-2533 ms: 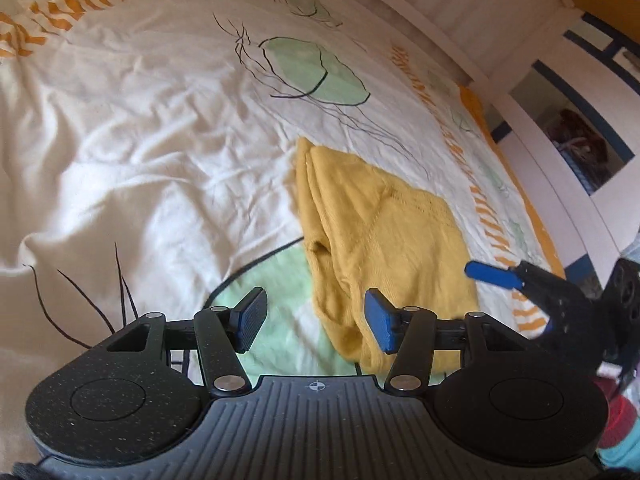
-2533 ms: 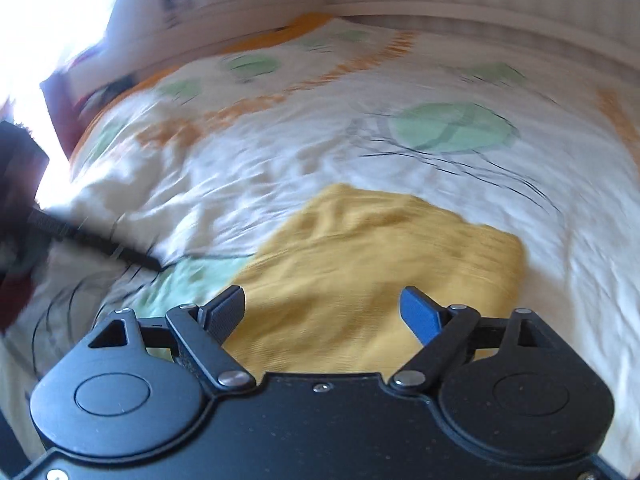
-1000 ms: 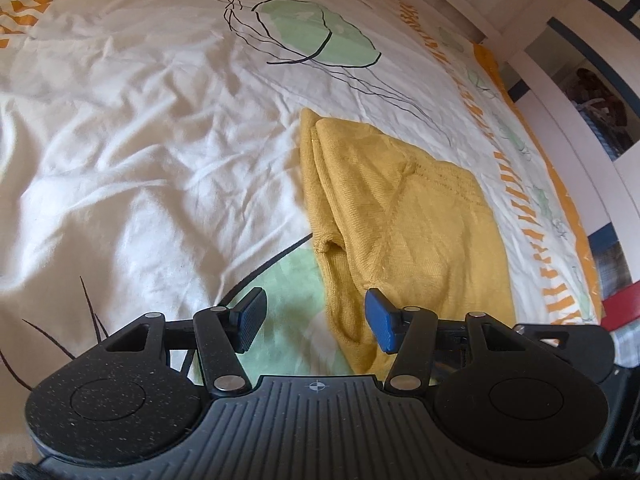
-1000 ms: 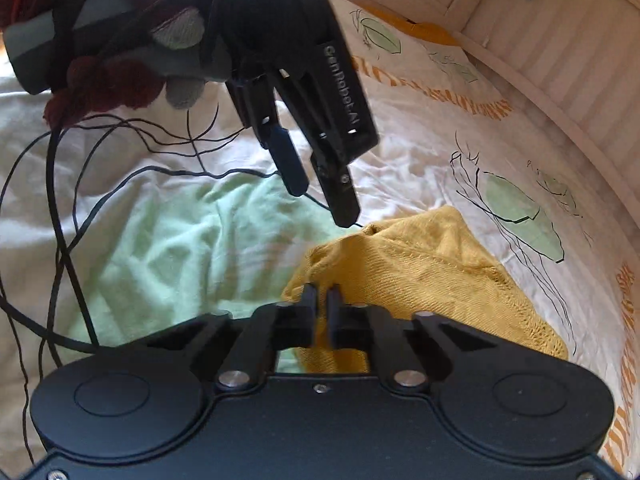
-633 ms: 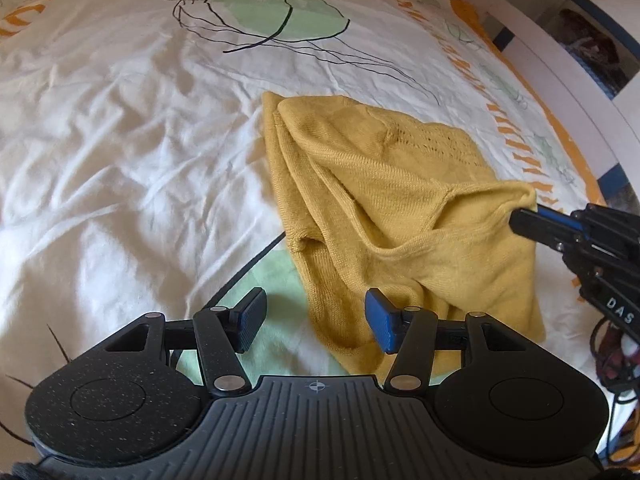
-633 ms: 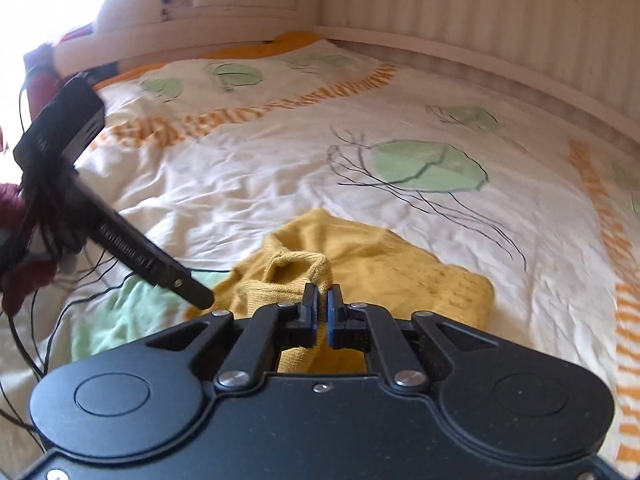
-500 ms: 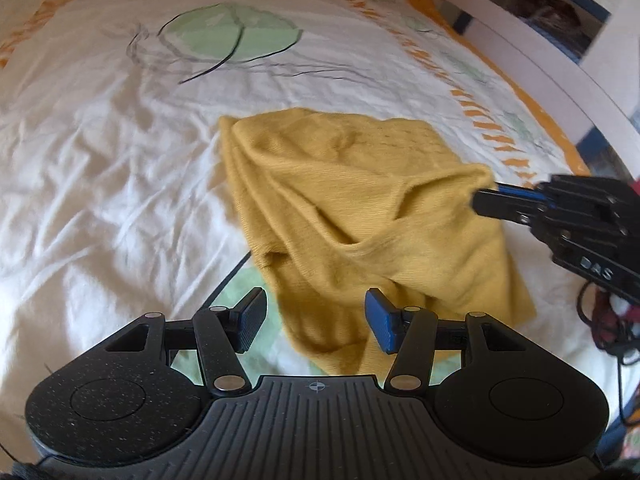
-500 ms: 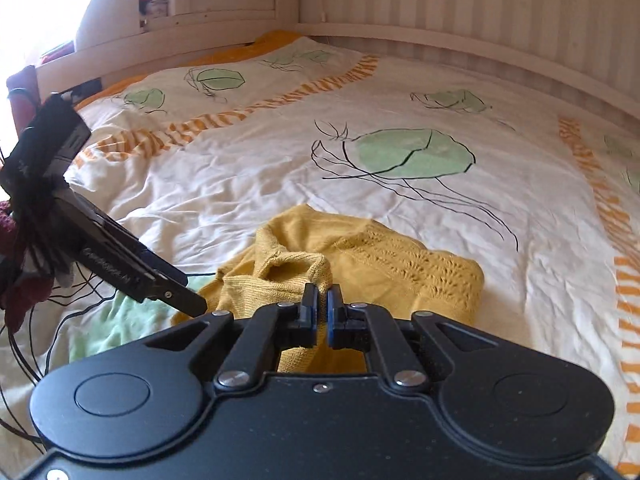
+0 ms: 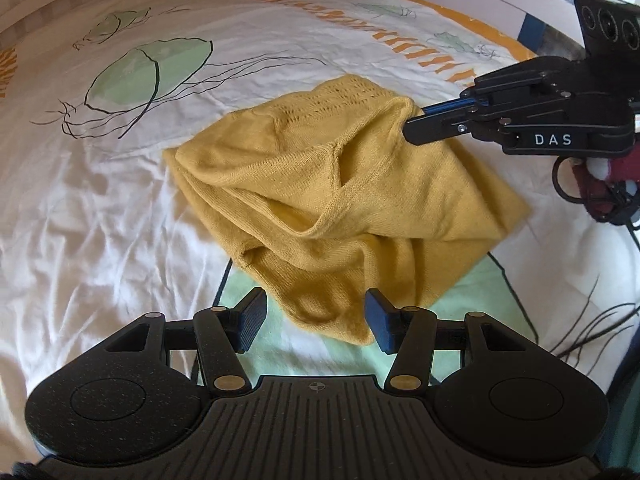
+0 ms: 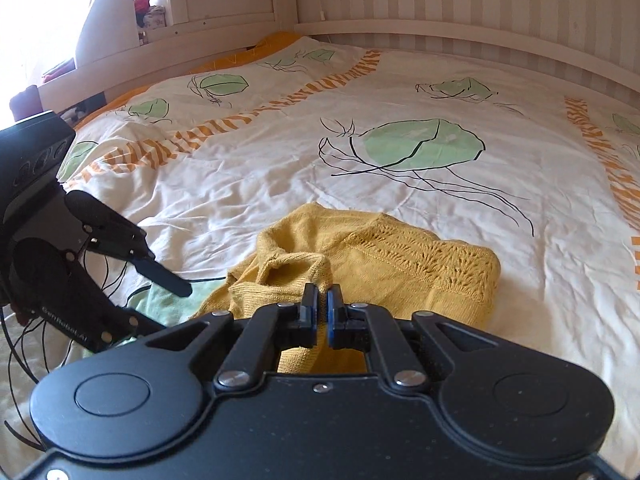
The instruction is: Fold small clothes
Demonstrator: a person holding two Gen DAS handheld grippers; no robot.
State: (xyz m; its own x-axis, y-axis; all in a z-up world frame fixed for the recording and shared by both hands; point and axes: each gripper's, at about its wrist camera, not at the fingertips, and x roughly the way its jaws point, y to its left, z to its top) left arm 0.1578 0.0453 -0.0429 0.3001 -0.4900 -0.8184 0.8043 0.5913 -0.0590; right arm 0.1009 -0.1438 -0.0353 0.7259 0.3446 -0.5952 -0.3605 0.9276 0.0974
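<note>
Soft yellow knit garment (image 9: 384, 200), matt, ribbed along its edges, with an open lacy stitch band near the top. It lies on the bed's creased white cotton cover (image 9: 100, 216), smooth and printed. The left gripper (image 9: 316, 320) is matt speckled black plastic with shiny metal rivets.

The sweater's (image 10: 400, 264) near edge is hidden behind the right gripper (image 10: 322, 312) body in the right wrist view; the hand holding that gripper shows only as a dark red sleeve (image 9: 612, 184) cut by the left view's edge; shelf (image 10: 152, 12) items are too small to tell; the window (image 10: 36, 12) is blown out white.
</note>
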